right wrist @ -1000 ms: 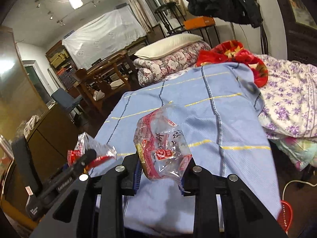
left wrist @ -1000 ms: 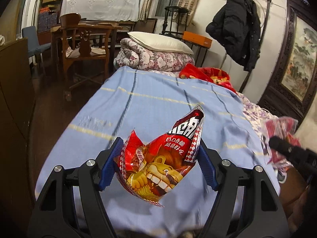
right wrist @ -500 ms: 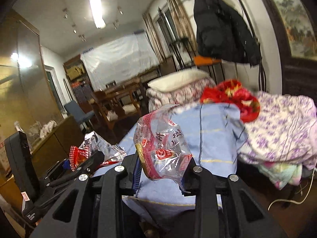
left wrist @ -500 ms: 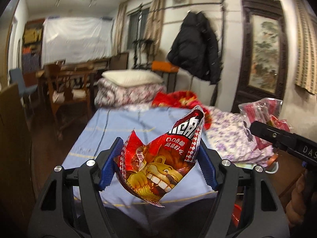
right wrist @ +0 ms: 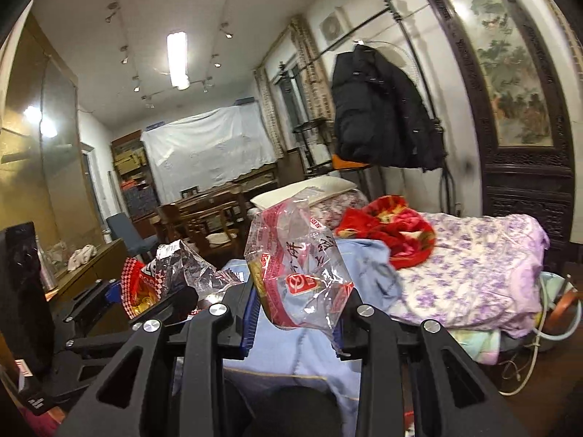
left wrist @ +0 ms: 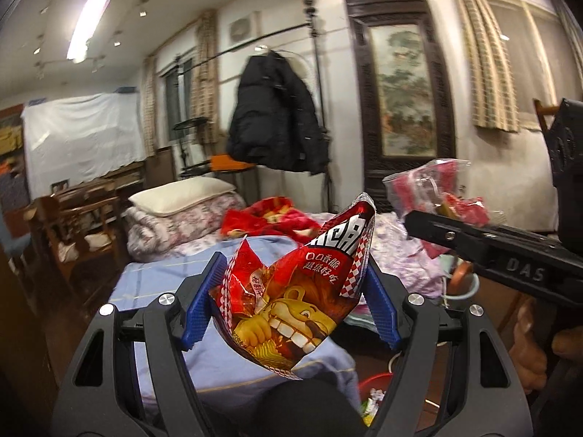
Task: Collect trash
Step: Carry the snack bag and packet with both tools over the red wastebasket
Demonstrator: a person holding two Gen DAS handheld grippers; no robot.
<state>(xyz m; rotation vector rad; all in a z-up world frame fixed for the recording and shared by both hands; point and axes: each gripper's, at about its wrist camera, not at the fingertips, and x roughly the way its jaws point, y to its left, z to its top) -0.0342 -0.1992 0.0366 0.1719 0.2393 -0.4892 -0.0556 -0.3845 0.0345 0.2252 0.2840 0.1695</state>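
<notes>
My left gripper [left wrist: 289, 304] is shut on a crumpled red snack bag [left wrist: 302, 291] with a cartoon face, held in the air off the foot of the bed. My right gripper [right wrist: 295, 318] is shut on a clear plastic wrapper [right wrist: 297, 266] with red print. In the left wrist view the right gripper [left wrist: 488, 244] and its wrapper [left wrist: 437, 189] show at the right. In the right wrist view the left gripper [right wrist: 109, 302] and the snack bag [right wrist: 164, 273] show at the left.
A bed with a blue sheet [left wrist: 164, 276], a purple floral quilt [right wrist: 473, 269] and a red blanket [right wrist: 393, 229] lies ahead. A red bin with litter [left wrist: 371, 393] sits on the floor below. A black coat [left wrist: 277, 123] hangs on a rack. Wooden chairs [left wrist: 80, 233] stand left.
Both grippers have risen and pulled back from the bed with their wrappers still held. The views now tilt up toward the walls and ceiling, and the bed sits lower and farther.
</notes>
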